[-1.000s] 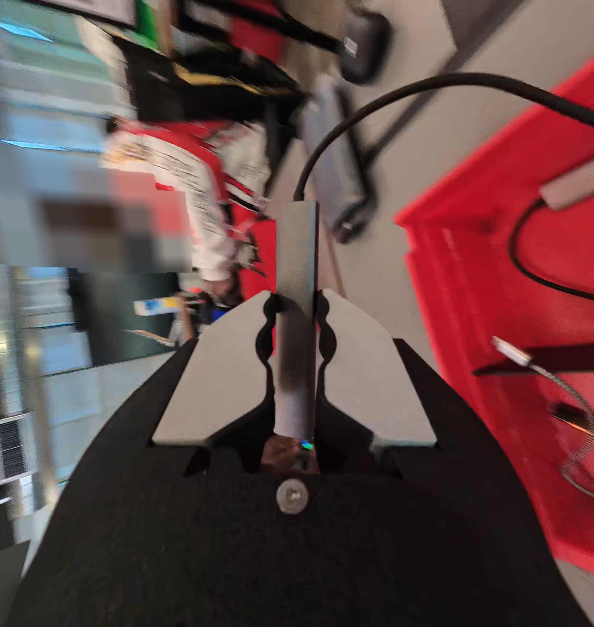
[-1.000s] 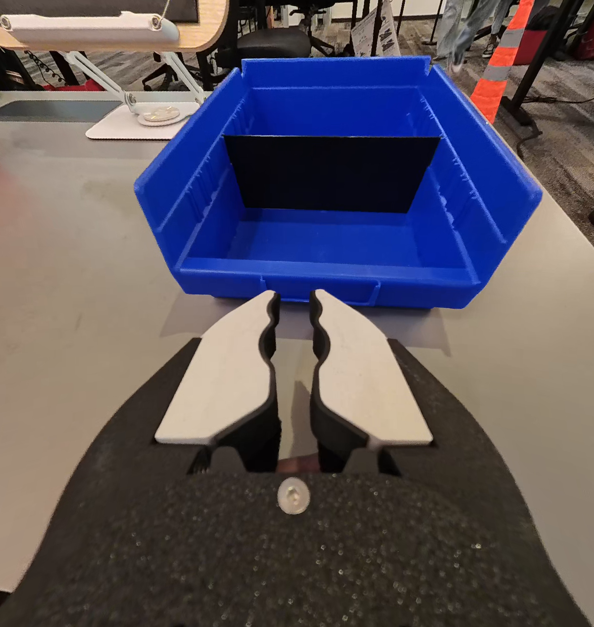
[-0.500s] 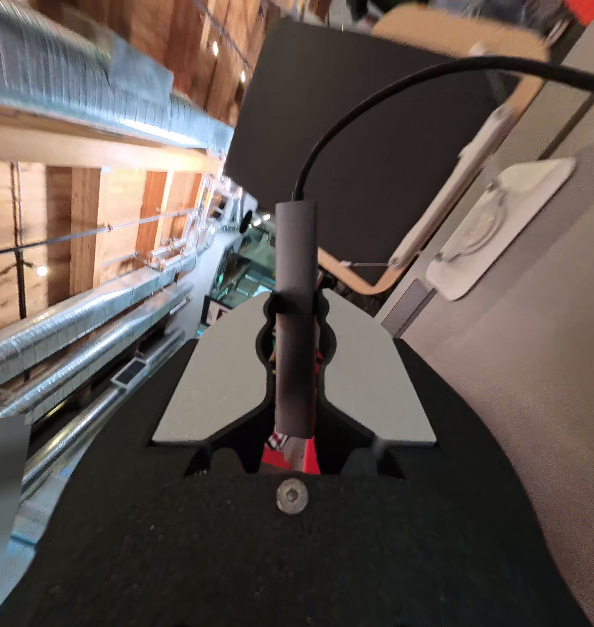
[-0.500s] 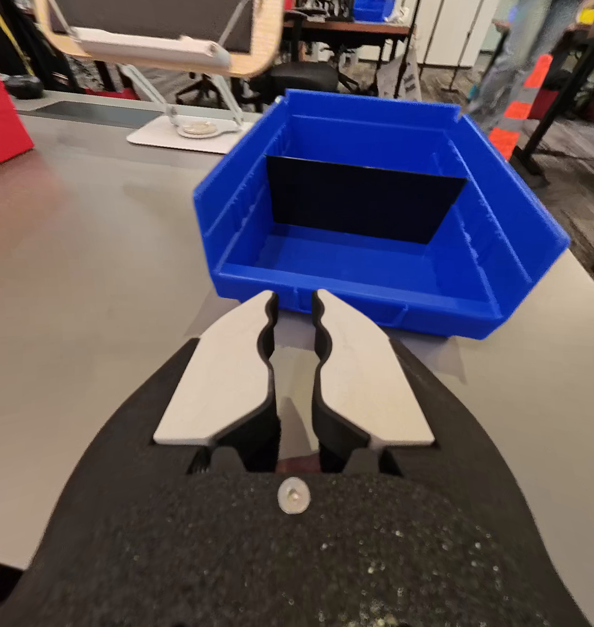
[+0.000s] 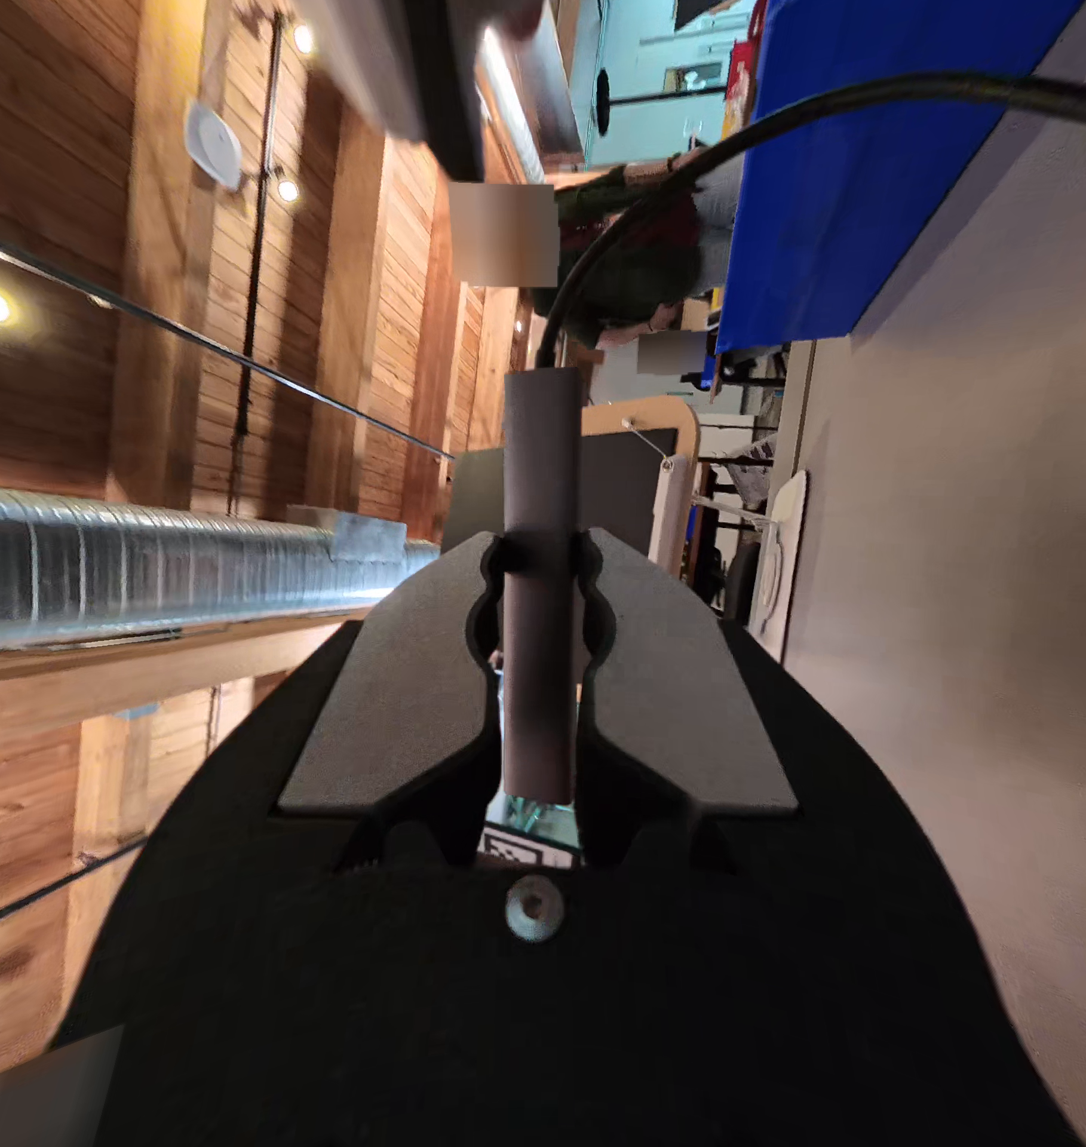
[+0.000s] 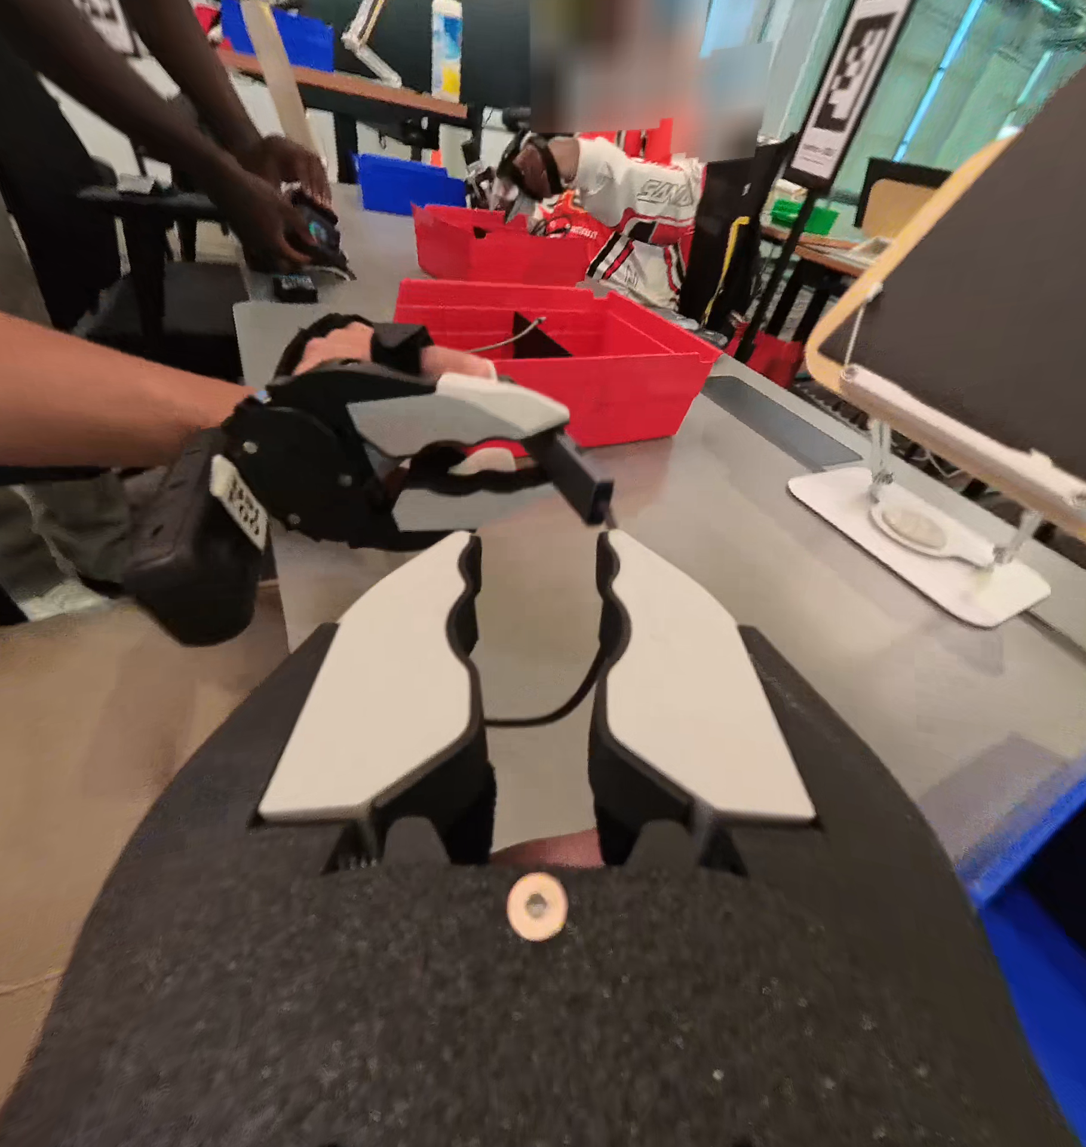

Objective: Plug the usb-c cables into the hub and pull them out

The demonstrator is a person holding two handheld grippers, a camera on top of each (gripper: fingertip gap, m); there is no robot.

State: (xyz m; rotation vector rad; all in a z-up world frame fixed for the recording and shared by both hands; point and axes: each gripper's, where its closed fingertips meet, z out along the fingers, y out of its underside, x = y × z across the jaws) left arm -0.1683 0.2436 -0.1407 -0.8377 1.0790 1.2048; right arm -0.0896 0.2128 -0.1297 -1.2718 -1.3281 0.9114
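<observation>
Left hand-held gripper (image 5: 540, 546) is squeezed tight on the hub (image 5: 539, 558), a thin dark bar with flat sides and square ends. A second ago that view looked down at the red bin with loose cables in it. Now the hand-held gripper has turned on its side and lifted the hub over the grey surface (image 6: 745, 527). From the hub's far end a smooth black cord (image 5: 652, 186) curves away toward the blue bin (image 5: 838, 217).

The right hand-held gripper (image 6: 537, 546) has swung away from the blue bin to face the hub. Its grey fingers are a little apart and hold nothing. The hub tip (image 6: 593, 496) is just beyond them.

The red bin (image 6: 590, 385), hard shiny plastic, sits behind the hub with a thin silvery cable (image 6: 503, 341) in it. No cable is plugged in yet, I think; one must be picked up first.
</observation>
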